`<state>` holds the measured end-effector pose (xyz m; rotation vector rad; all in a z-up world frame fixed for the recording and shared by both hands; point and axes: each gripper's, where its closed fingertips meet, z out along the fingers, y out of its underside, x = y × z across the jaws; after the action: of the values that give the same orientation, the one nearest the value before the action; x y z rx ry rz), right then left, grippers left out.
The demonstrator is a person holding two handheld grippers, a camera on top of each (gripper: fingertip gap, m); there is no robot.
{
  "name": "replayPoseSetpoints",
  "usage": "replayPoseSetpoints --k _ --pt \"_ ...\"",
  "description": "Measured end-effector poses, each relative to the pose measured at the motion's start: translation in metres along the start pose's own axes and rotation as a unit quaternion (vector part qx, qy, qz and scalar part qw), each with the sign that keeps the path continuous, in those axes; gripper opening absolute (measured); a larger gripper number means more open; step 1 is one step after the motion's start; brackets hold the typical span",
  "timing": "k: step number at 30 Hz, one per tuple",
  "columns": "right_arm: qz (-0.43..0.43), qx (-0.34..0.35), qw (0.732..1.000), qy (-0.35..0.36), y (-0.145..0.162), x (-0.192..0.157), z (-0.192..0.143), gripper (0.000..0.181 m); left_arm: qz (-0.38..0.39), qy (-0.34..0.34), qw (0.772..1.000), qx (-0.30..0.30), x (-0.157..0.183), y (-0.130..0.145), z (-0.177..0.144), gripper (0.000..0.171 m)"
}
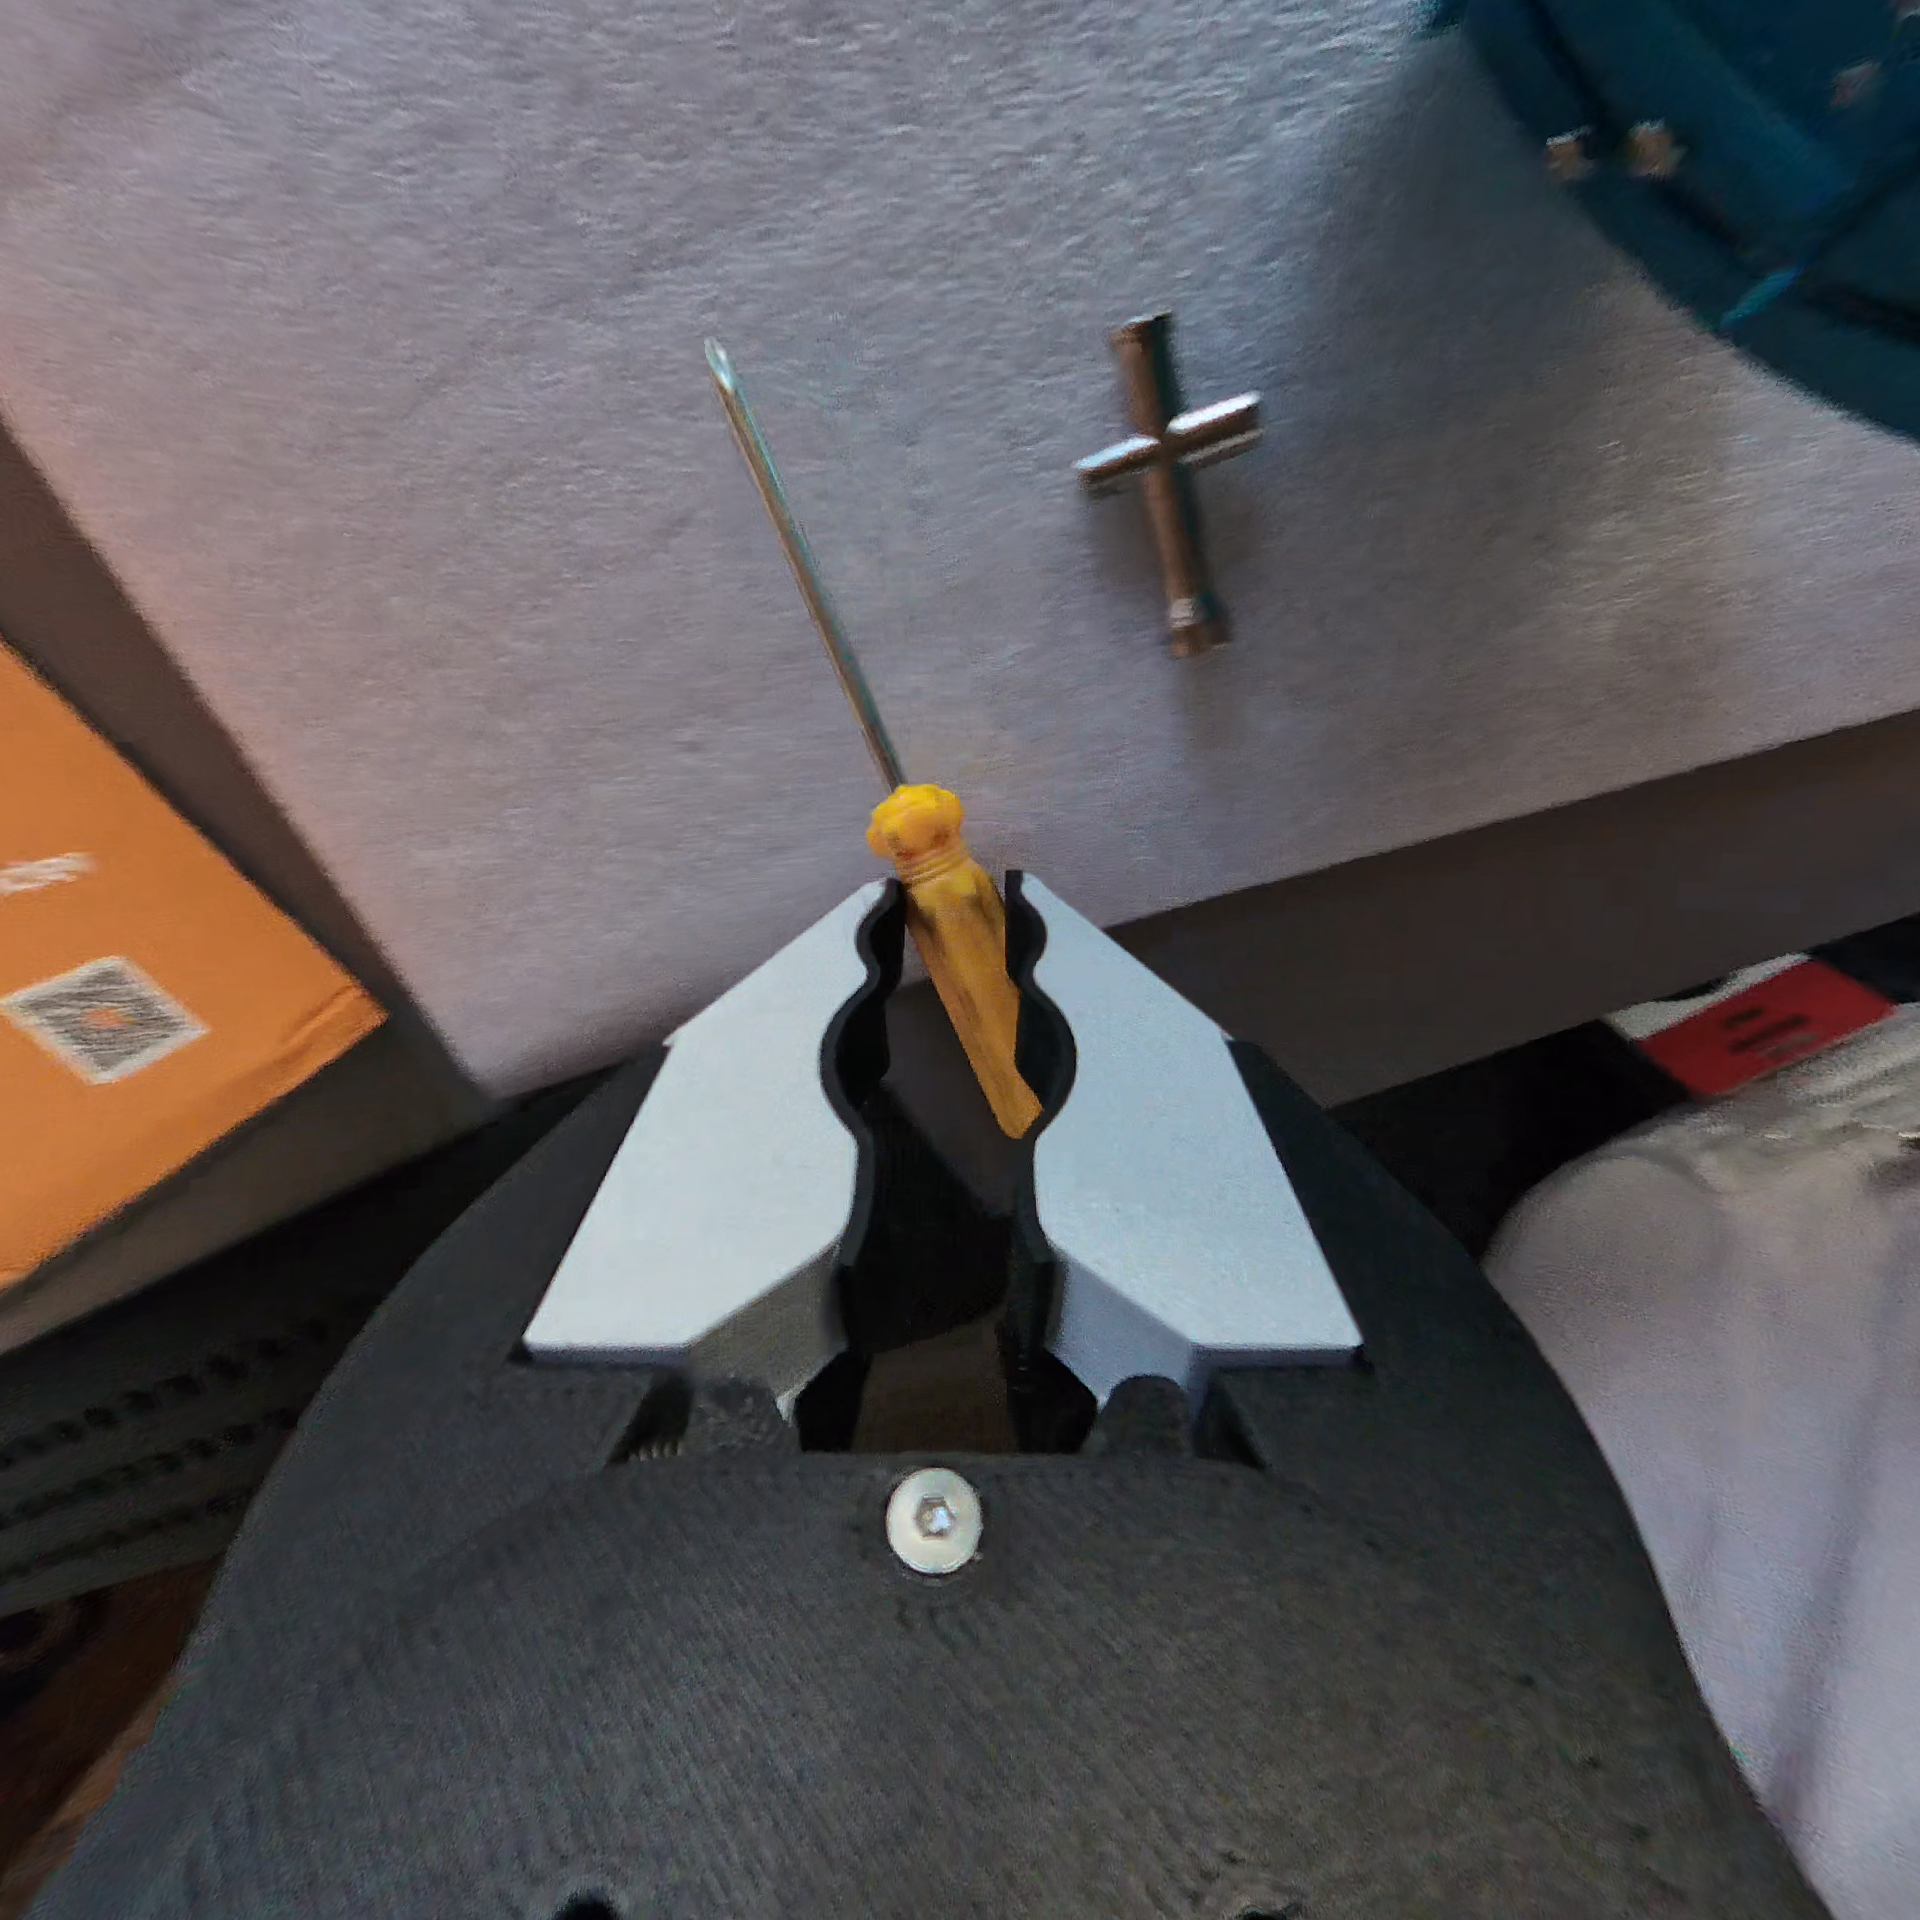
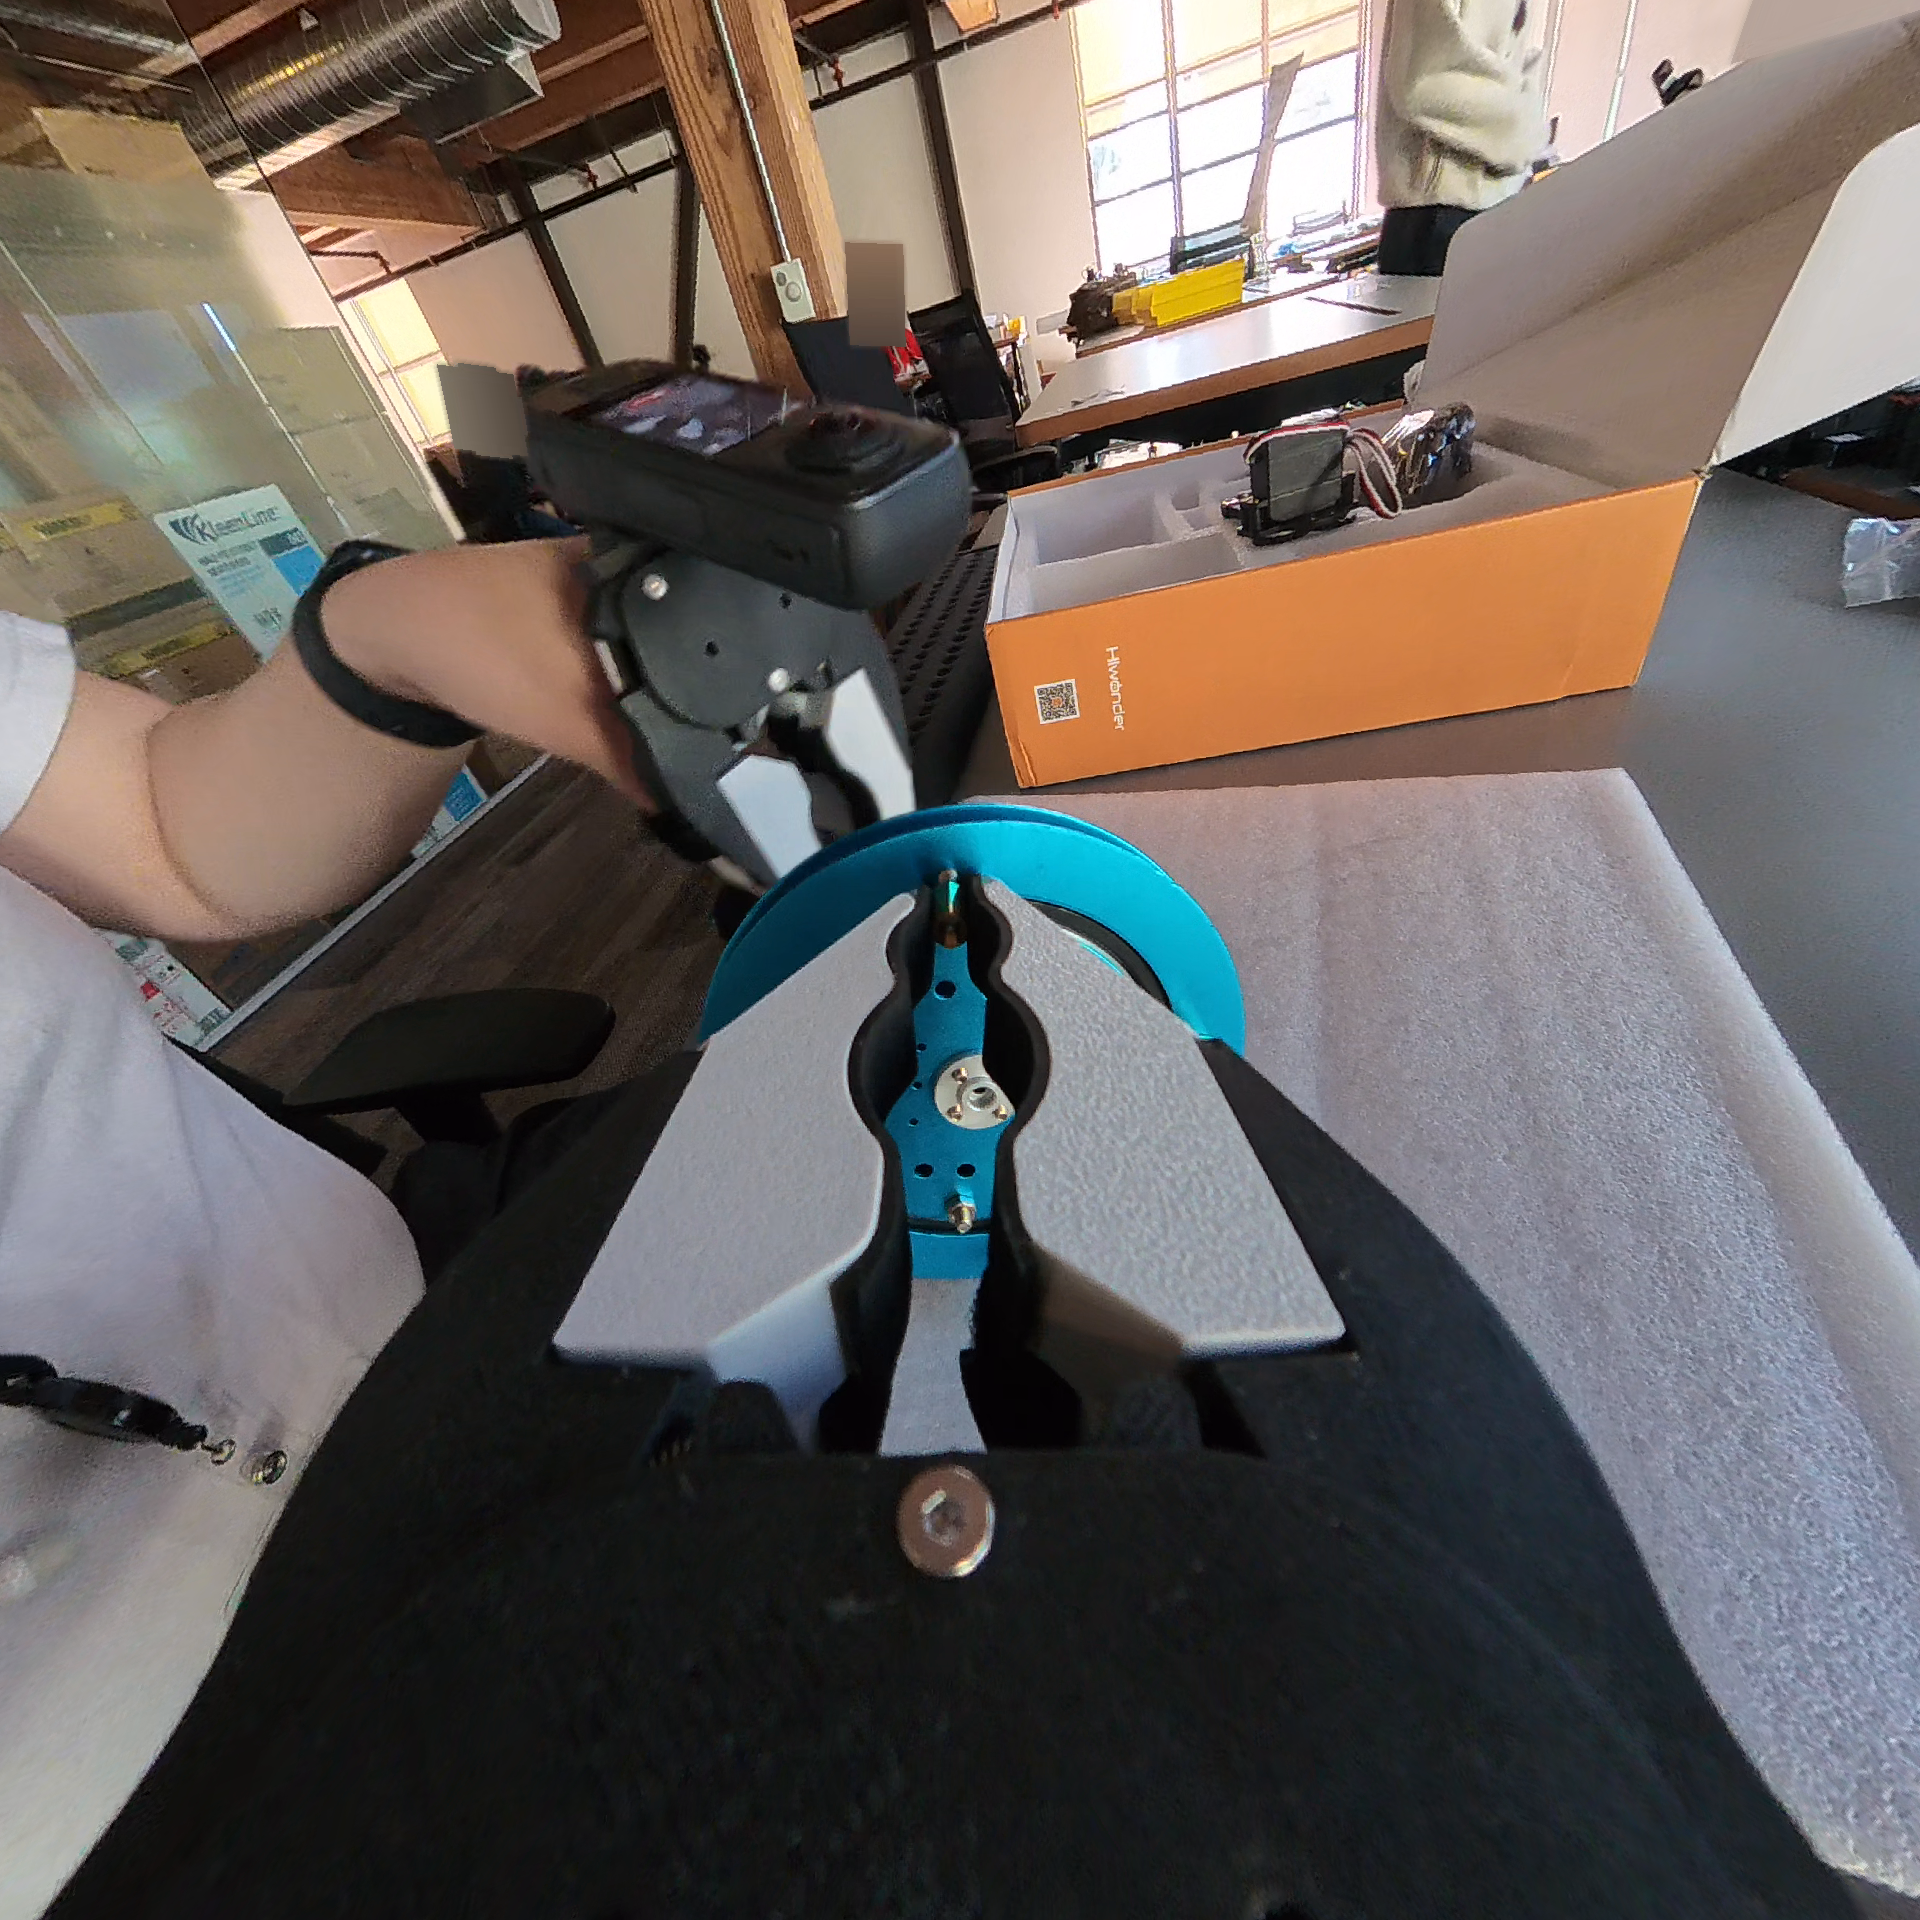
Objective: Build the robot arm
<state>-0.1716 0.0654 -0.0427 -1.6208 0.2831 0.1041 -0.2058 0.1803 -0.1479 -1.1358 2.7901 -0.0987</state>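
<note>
My left gripper [image 1: 948,885] is shut on the yellow handle of a screwdriver [image 1: 956,956]; its thin metal shaft [image 1: 800,561] points forward over a white foam sheet [image 1: 468,436]. A metal cross wrench [image 1: 1169,473] lies on the foam to the right of the shaft. My right gripper [image 2: 954,888] is shut on a blue metal wheel [image 2: 1122,904] with a silver hub [image 2: 971,1099], holding it by its rim above the foam sheet [image 2: 1507,1039]. The left gripper [image 2: 800,769] shows in the right wrist view, held by a hand just behind and left of the wheel.
An open orange box [image 2: 1340,634] with foam compartments and parts stands on the grey table [image 2: 1787,727] beyond the foam; its corner also shows in the left wrist view [image 1: 114,997]. A blue part [image 1: 1745,177] sits at the top right. A person's white sleeve [image 2: 156,1195] is at left.
</note>
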Motion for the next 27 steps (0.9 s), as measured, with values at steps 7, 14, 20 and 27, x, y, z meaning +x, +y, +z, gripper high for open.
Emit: replayPoseSetpoints --k 7,14,20,27 --pt "-0.002 -0.018 1.0 0.008 0.0 0.001 0.001 0.003 0.094 0.019 0.993 -0.071 -0.034 0.003 0.011 0.03" --pt "-0.005 -0.031 0.999 0.018 0.001 0.001 0.001 0.003 0.148 0.078 0.98 -0.112 -0.032 -0.003 0.003 0.018" --pt "0.008 -0.027 1.0 0.012 0.0 0.003 0.004 0.003 0.307 0.096 0.919 0.229 -0.026 -0.073 -0.033 0.018" --pt "0.013 -0.025 1.0 0.009 0.001 0.0 0.008 0.004 0.378 0.068 0.849 0.363 -0.012 -0.068 -0.034 0.018"
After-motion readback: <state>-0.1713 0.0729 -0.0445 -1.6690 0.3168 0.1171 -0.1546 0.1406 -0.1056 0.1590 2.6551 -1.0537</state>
